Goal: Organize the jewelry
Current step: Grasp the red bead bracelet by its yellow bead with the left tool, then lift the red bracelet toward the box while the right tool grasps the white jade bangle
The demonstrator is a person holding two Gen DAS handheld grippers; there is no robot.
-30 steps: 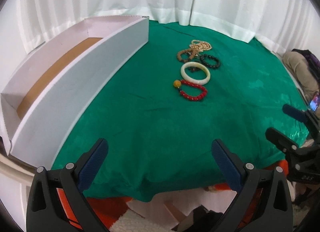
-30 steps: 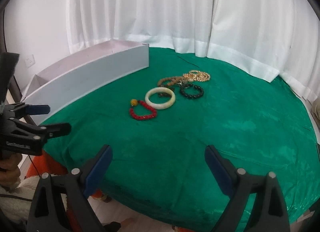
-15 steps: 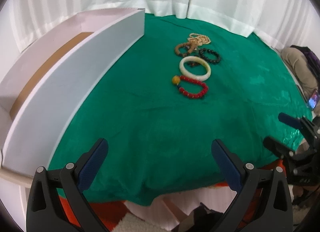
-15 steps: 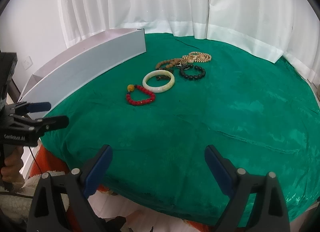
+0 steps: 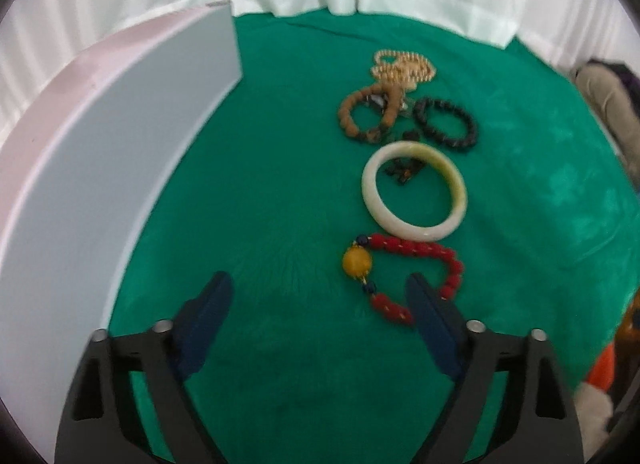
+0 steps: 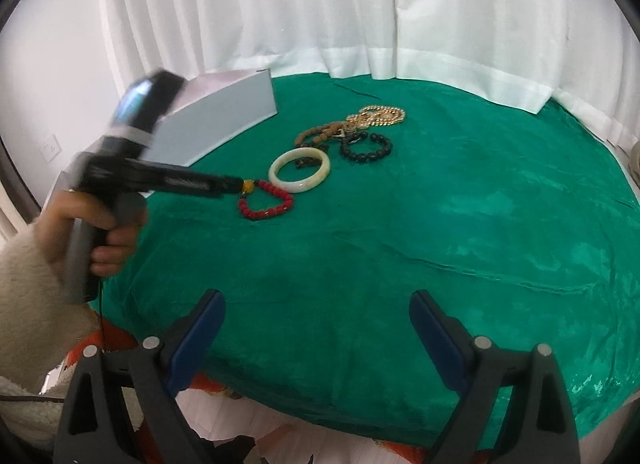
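Observation:
Jewelry lies in a row on the green cloth (image 5: 280, 191). Nearest is a red bead bracelet (image 5: 416, 248) with a yellow bead, then a pale jade bangle (image 5: 374, 199), a brown bead bracelet (image 5: 348, 111), a black bead bracelet (image 5: 468, 123) and a gold chain (image 5: 404, 67). My left gripper (image 5: 320, 288) is open and empty, just short of the red bracelet, its right finger beside the beads. In the right wrist view the left gripper (image 6: 236, 185) reaches the red bracelet (image 6: 266, 203). My right gripper (image 6: 318, 308) is open and empty over the cloth's near edge.
A long white box (image 5: 100, 135) stands along the left side of the cloth, also in the right wrist view (image 6: 224, 123). White curtains (image 6: 320, 3) hang behind. The cloth's right half (image 6: 480, 203) is bare. Orange and white fabric (image 5: 600, 368) lies past the near-right edge.
My left gripper has moved forward across the cloth to the red bracelet, staying open. My right gripper has barely moved.

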